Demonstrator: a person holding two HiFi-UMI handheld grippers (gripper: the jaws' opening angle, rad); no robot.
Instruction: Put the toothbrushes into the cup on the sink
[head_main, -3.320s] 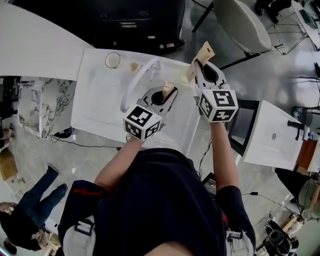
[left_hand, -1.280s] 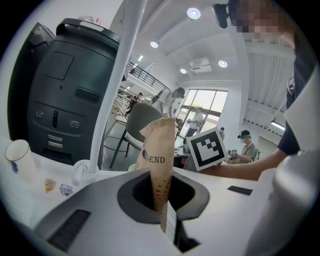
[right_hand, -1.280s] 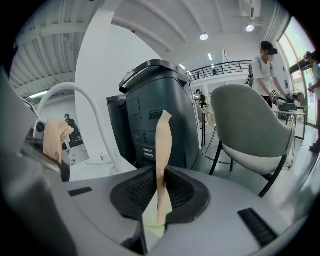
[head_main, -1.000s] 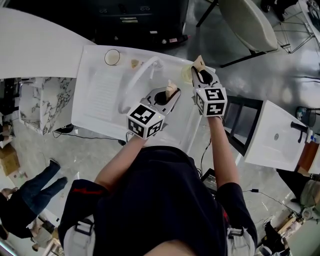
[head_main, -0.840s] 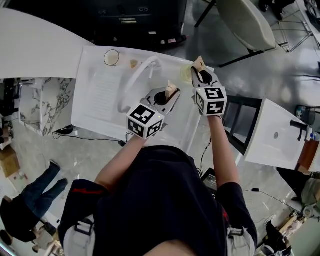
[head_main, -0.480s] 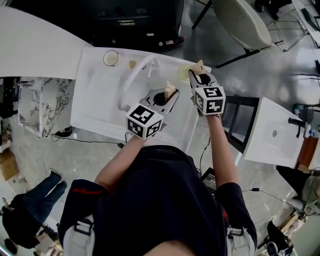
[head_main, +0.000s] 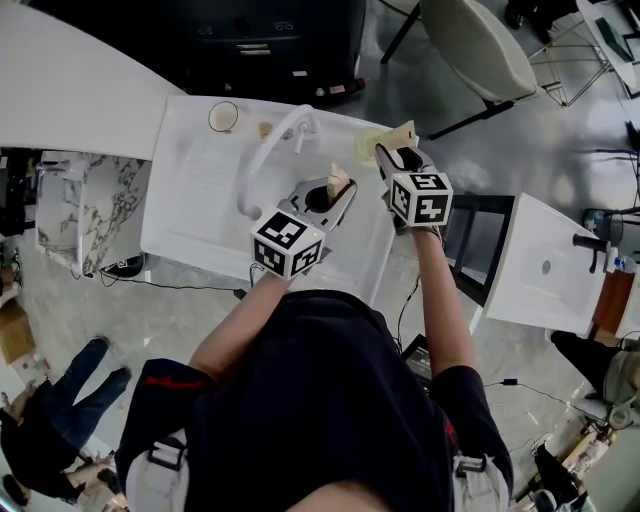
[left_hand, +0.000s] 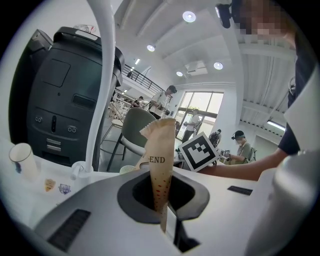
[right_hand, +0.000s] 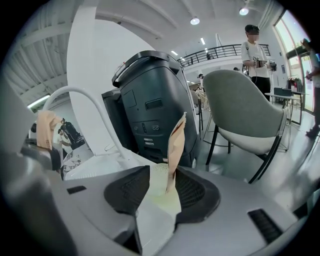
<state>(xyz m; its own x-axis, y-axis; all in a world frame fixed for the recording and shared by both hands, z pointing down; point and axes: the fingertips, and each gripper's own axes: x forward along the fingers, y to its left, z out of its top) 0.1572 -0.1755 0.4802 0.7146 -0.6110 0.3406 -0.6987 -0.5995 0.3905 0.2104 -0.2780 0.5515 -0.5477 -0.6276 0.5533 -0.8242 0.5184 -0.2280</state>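
My right gripper (head_main: 397, 157) hangs over the sink's back right corner and its jaws are opening. Between them stands a pale yellow-green cup (right_hand: 159, 197). A toothbrush in a tan paper wrapper (right_hand: 176, 150) stands upright with its lower end inside the cup's rim, and the pads are apart from it. In the head view that cup (head_main: 366, 146) and wrapper (head_main: 402, 135) sit just beyond the gripper. My left gripper (head_main: 335, 192) is shut on a second paper-wrapped toothbrush (left_hand: 161, 160), held upright above the basin.
A white arched faucet (head_main: 268, 158) rises from the white sink (head_main: 195, 205). A small white cup (head_main: 224, 118) stands at the back left corner. A black machine (right_hand: 150, 105) and a grey chair (right_hand: 245, 110) stand behind the sink. People stand around.
My right gripper has come down and slightly left with its wrapped toothbrush to the pale cup. The left gripper has hardly moved.
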